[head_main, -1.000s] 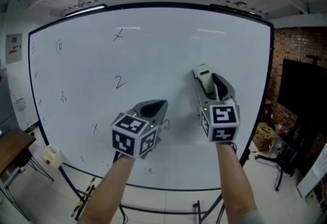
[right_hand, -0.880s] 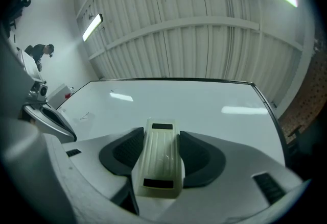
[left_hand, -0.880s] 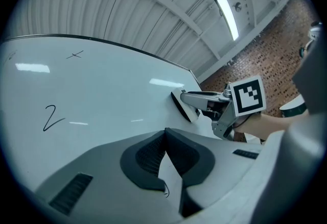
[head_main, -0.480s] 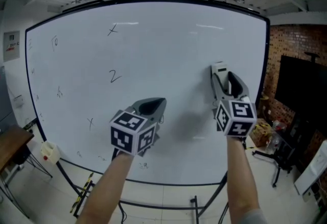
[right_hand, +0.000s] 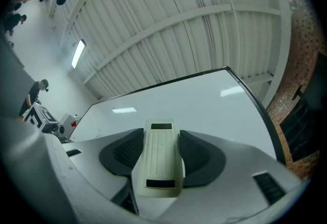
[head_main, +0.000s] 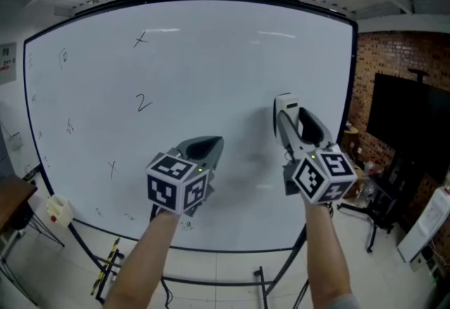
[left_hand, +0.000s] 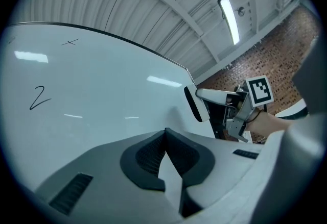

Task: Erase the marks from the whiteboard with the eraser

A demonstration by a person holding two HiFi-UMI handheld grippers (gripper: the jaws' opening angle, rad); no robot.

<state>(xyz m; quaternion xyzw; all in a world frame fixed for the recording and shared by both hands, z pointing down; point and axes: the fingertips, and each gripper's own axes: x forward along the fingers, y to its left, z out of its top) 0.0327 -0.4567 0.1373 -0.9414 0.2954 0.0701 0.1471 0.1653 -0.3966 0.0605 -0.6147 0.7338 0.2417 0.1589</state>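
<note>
Your right gripper (head_main: 292,130): clamps eraser (right_hand: 159,156), felt toward whiteboard (head_main: 225,54), ready to wipe. Your left gripper (left_hand: 164,140): closed, empty, spare. Marks (head_main: 143,103): uncleared, leftward.

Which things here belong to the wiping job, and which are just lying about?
In the job: whiteboard; its marks, like the 2 and the X; eraser, held in the right tool.
Lying about: dark screen at right; brick wall; small white object at lower left.

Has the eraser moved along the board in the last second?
Yes. The eraser has shifted right: farther from the written 2, nearer the right edge of the whiteboard.
</note>
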